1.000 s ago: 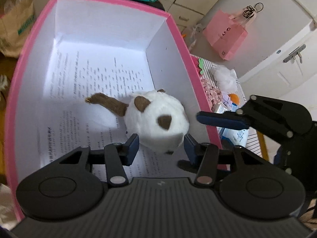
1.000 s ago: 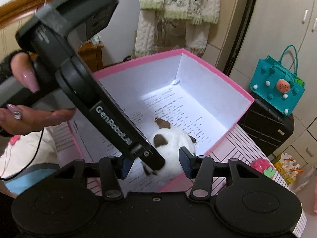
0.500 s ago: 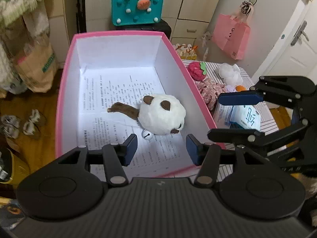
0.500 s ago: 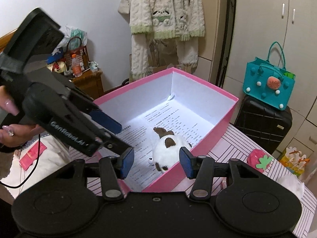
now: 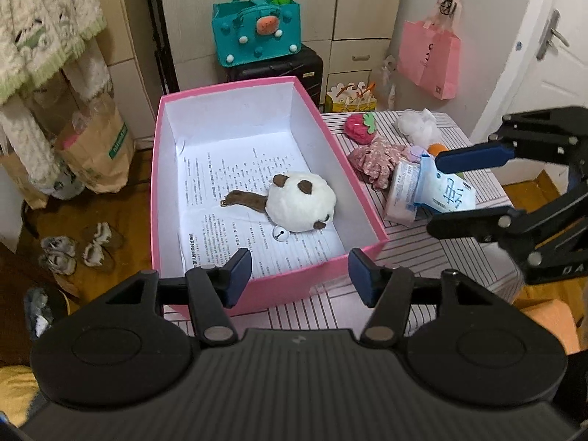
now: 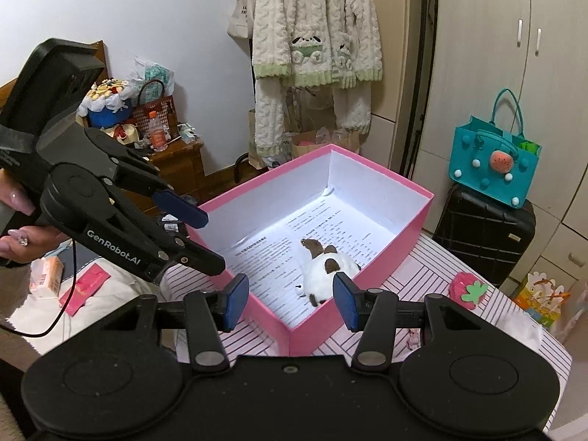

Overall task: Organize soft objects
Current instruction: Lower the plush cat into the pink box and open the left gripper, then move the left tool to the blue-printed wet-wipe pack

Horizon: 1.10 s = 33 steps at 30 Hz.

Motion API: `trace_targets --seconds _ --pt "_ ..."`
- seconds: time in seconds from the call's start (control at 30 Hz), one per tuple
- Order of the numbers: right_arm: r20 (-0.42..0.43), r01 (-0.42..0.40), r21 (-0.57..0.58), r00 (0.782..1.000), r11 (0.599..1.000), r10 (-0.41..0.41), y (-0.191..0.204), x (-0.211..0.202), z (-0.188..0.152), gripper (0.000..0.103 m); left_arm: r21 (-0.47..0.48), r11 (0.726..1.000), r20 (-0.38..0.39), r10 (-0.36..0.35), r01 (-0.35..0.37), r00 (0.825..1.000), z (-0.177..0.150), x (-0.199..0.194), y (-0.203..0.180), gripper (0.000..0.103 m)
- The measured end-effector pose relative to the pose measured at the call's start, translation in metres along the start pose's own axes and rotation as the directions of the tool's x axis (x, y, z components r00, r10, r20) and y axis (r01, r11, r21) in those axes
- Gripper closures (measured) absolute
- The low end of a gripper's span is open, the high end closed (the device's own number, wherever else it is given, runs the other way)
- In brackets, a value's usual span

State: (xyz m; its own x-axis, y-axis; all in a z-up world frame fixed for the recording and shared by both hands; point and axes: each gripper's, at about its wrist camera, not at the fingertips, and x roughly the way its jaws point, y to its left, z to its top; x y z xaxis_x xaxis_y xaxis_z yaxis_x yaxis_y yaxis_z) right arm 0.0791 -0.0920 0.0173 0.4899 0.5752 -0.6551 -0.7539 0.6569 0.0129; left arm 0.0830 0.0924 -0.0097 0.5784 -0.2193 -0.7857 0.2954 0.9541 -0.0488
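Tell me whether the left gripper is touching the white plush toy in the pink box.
Apart. The left wrist view shows the left gripper open, above the pink box near edge, with printed paper visible between its fingers and the white plush toy.

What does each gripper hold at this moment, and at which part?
Nothing is held. The left gripper has just been opening, with nothing between its jaws; the right gripper is empty too. The plush toy lies free in the pink box.

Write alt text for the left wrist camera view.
A white and brown plush toy lies on printed paper inside an open pink box. The open, empty left gripper hovers at its near edge; more soft items sit on the striped table right of it.
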Motion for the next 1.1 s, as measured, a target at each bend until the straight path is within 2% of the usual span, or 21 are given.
trace_targets --seconds 0.2,0.37,0.6,0.9,1.1 --pt "0.007 -0.004 0.012 1.000 1.000 0.004 0.003 -0.025 -0.007 0.045 0.093 0.996 0.012 0.005 -0.006 1.000 -0.006 -0.016 -0.027 0.037" --pt "0.011 0.013 0.026 1.000 1.000 -0.013 0.003 -0.043 -0.020 0.044 0.143 0.989 0.000 -0.023 0.023 1.000 -0.009 -0.022 -0.049 0.034" --pt "0.036 0.052 0.074 0.998 0.996 -0.055 -0.007 -0.070 -0.051 0.040 0.211 0.976 0.027 -0.062 0.054 0.998 -0.002 -0.021 -0.079 0.027" --pt "0.031 0.107 0.213 0.993 0.971 -0.116 -0.035 -0.080 -0.101 0.034 0.266 0.952 -0.008 -0.155 0.152 0.988 0.014 0.022 -0.118 0.027" --pt "0.043 0.129 0.311 0.988 0.942 -0.150 -0.062 -0.078 -0.139 0.033 0.285 0.941 0.012 -0.193 0.182 0.981 0.022 0.054 -0.138 0.027"
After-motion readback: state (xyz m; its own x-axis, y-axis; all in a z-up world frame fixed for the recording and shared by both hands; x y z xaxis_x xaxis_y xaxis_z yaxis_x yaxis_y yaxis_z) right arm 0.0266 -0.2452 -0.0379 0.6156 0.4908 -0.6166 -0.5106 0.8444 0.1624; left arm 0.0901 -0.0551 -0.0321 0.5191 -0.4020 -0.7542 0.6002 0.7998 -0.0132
